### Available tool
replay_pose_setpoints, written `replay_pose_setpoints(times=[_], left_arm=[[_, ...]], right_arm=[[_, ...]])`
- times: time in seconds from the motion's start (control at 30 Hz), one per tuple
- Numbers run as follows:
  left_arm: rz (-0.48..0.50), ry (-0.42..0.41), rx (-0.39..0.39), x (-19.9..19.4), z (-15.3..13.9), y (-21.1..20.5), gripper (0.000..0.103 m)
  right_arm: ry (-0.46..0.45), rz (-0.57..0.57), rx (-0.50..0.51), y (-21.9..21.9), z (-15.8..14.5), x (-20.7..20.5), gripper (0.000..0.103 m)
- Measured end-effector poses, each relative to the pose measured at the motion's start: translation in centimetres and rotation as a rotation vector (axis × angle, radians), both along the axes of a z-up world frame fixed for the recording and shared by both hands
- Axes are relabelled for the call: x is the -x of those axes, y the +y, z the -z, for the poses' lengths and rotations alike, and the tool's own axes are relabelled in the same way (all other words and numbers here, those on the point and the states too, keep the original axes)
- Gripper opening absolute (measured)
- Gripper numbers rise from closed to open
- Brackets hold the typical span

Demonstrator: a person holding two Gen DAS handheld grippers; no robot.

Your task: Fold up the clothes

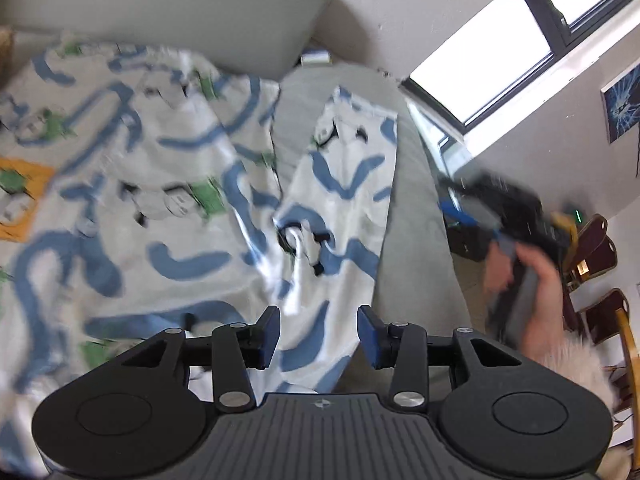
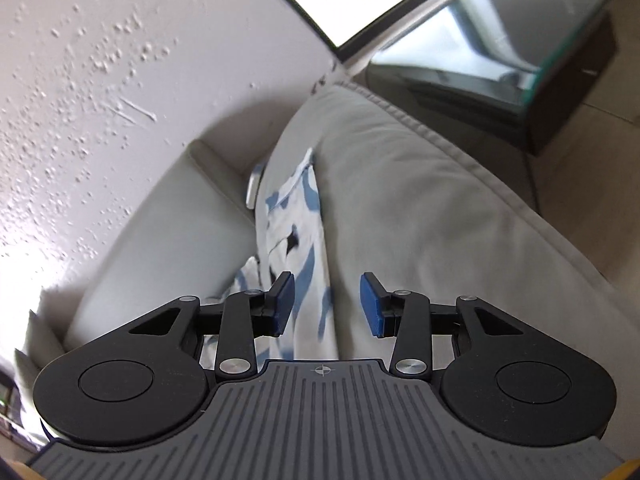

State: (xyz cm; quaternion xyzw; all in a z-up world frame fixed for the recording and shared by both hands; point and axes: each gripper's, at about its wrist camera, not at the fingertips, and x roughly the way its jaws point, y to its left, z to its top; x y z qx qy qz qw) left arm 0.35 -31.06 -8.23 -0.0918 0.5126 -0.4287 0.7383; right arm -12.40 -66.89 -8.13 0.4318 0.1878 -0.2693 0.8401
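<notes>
Left wrist: left claw [image 1: 318, 336] released above the patterned garment [image 1: 160, 184]; right claw [image 2: 327, 306] released, seemingly hovering over the sofa arm [image 2: 420, 200].

Both my tongs open, nothing gripped.

My left gripper [image 1: 318, 336] has its blue pads [image 1: 270, 334] spread wide apart with nothing between them. Off to its right, blurred, my right hand [image 1: 528, 280] is wrapped around the other tool's handle. My right gripper [image 2: 327, 304] also has its pads [image 2: 370, 306] held well apart, empty.
</notes>
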Motion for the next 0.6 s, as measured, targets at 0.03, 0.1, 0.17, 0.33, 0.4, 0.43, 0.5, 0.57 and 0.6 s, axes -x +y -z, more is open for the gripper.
replay_pose_setpoints(times=[0.03, 0.1, 0.17, 0.33, 0.4, 0.43, 0.5, 0.57, 0.6], left_arm=[[0.002, 0.017, -0.003, 0.0, 0.9, -0.7, 0.040], [0.006, 0.073, 0.007, -0.1, 2.9, -1.6, 0.040], [0.011, 0.139, 0.021, -0.6, 4.7, -2.1, 0.039], [0.000, 0.197, 0.017, -1.8, 7.0, -2.5, 0.039], [0.012, 0.202, 0.017, -2.0, 7.4, -2.8, 0.039], [0.017, 0.205, 0.018, -2.1, 7.6, -2.9, 0.039], [0.031, 0.207, 0.018, -2.0, 7.8, -3.1, 0.039], [0.041, 0.202, 0.013, -1.8, 8.0, -3.2, 0.039], [0.042, 0.201, 0.012, -1.7, 8.0, -3.2, 0.039]], right_arm=[[0.000, -0.015, -0.032, -1.6, 0.5, -1.2, 0.047], [-0.017, -0.028, -0.116, -4.9, 2.0, -3.5, 0.048], [-0.067, 0.012, -0.204, -7.8, 3.6, -5.2, 0.048], [-0.174, 0.024, -0.223, -11.6, 6.0, -9.9, 0.046], [-0.193, 0.032, -0.189, -12.3, 6.5, -11.6, 0.046], [-0.206, 0.039, -0.177, -12.5, 6.6, -12.3, 0.047], [-0.221, 0.052, -0.158, -12.8, 6.8, -13.5, 0.047], [-0.204, 0.048, -0.122, -12.6, 6.5, -14.7, 0.046], [-0.195, 0.047, -0.100, -12.3, 6.1, -14.8, 0.039]])
